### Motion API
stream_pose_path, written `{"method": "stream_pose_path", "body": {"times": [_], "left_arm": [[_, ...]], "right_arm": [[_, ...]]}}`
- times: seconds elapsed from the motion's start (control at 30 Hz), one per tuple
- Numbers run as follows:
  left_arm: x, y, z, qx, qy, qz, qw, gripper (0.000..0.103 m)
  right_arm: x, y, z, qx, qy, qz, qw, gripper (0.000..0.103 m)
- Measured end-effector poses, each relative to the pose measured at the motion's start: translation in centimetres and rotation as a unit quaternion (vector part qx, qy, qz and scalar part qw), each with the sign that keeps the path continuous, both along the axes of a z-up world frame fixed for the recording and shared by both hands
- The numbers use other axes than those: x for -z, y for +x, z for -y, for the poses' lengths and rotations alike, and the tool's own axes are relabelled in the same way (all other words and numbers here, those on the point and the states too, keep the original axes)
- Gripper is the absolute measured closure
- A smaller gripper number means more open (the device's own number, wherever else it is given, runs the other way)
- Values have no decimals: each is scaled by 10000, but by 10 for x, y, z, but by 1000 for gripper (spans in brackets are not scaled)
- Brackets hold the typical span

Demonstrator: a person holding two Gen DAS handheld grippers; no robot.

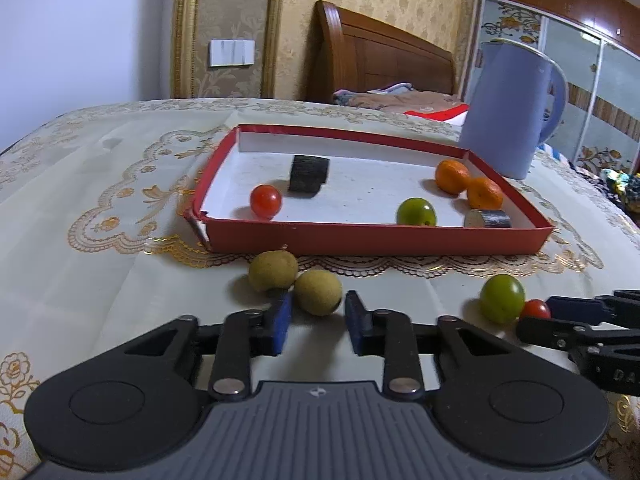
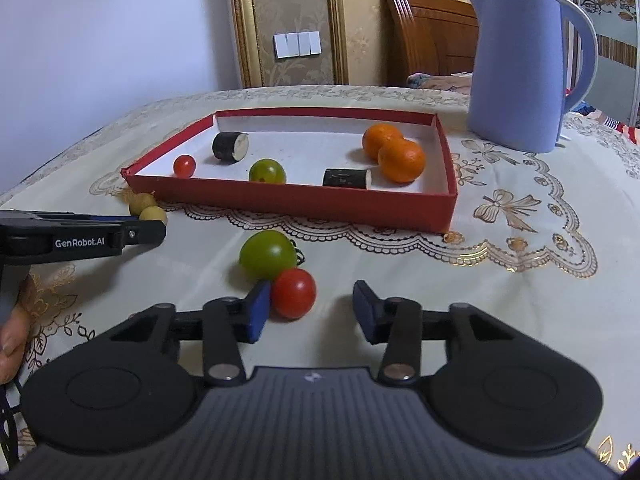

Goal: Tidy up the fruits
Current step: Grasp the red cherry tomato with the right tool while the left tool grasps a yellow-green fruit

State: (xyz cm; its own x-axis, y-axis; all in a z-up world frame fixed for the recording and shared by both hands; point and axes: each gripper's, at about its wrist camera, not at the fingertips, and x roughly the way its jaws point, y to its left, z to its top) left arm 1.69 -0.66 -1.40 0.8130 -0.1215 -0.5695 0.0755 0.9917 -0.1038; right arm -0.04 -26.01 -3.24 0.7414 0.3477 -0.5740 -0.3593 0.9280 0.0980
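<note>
The left gripper point(image 1: 316, 316) jaws pinch a brown fruit point(image 1: 319, 293) low in the frame, and the right gripper point(image 2: 310, 308) jaws sit spread round a red tomato point(image 2: 294, 293), both bound for the red box point(image 2: 304, 204).

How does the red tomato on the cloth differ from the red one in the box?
The cloth tomato lies outside the red box, touching a green tomato; the boxed tomato sits alone near the box's left corner. One pad of the right gripper rests against the cloth tomato; nothing touches the boxed tomato. Both are round, red and glossy.
</note>
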Motion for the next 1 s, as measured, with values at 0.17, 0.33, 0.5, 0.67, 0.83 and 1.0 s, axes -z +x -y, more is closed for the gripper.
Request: {"method": "stream_pose_path", "body": {"times": [0.17, 0.33, 0.5, 0.67, 0.83, 1.0], "left_arm": [[1, 1, 2, 28, 55, -14, 10000, 78], [0, 2, 2, 94, 33, -1, 10000, 79], [0, 0, 6, 182, 82, 48, 9998, 79], [-2, -4, 4, 191, 20, 211, 9996, 79], [-7, -11, 8, 221, 94, 450, 9987, 79], [-10, -14, 13, 183, 290, 529, 9980, 79]], "right_arm": [[-1, -1, -2, -18, -49, 33, 10000, 80], [-1, 0, 0, -2, 21, 32, 10000, 80], [-2, -1, 3, 54, 102, 50, 9999, 80], [-4, -5, 7, 163, 155, 190, 9996, 80], [-7, -8, 9, 217, 161, 331, 9991, 80], [-10, -6, 8, 202, 140, 374, 9990, 80]]}}
